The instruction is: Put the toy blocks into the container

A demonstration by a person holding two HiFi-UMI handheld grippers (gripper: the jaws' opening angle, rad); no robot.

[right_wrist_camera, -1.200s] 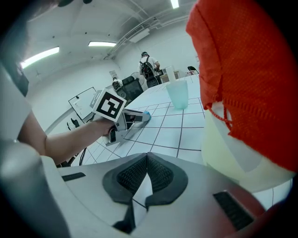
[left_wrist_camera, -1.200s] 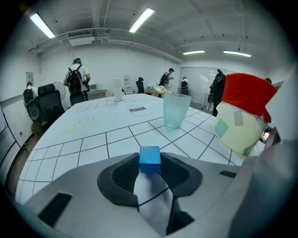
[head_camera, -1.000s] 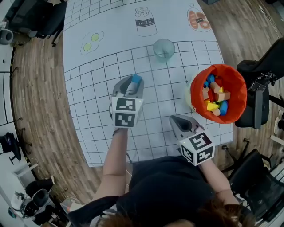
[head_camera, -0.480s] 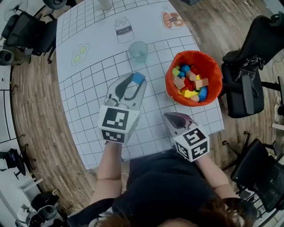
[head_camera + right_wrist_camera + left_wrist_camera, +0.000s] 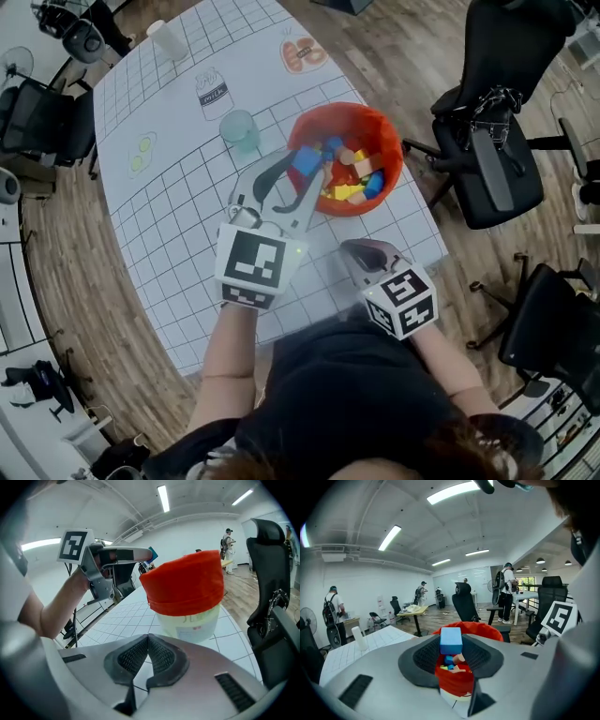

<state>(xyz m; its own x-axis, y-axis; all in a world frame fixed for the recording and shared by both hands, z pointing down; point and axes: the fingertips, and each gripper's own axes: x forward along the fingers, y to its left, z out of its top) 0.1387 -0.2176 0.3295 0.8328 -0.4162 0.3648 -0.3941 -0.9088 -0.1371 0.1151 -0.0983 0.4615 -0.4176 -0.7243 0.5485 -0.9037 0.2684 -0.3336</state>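
Note:
An orange-lined container point(image 5: 375, 127) stands on the gridded table mat, with several coloured blocks point(image 5: 352, 183) inside. My left gripper point(image 5: 305, 169) is shut on a blue block point(image 5: 306, 160) and holds it over the container's near-left rim. In the left gripper view the blue block point(image 5: 451, 640) sits between the pads point(image 5: 480, 656), with the container point(image 5: 457, 679) right below. My right gripper point(image 5: 364, 249) is shut and empty near the table's front edge, just in front of the container point(image 5: 185, 590). The right gripper view shows its pads point(image 5: 161, 656) touching at the tips.
A translucent teal cup point(image 5: 240, 129) stands just left of the container, and a white cup point(image 5: 169, 39) at the far end. Black office chairs point(image 5: 492, 141) stand right of the table. People and desks show far back in the left gripper view.
My left gripper has carried the blue block up and to the right, from the open mat to above the container's rim. The right gripper has stayed near the front edge.

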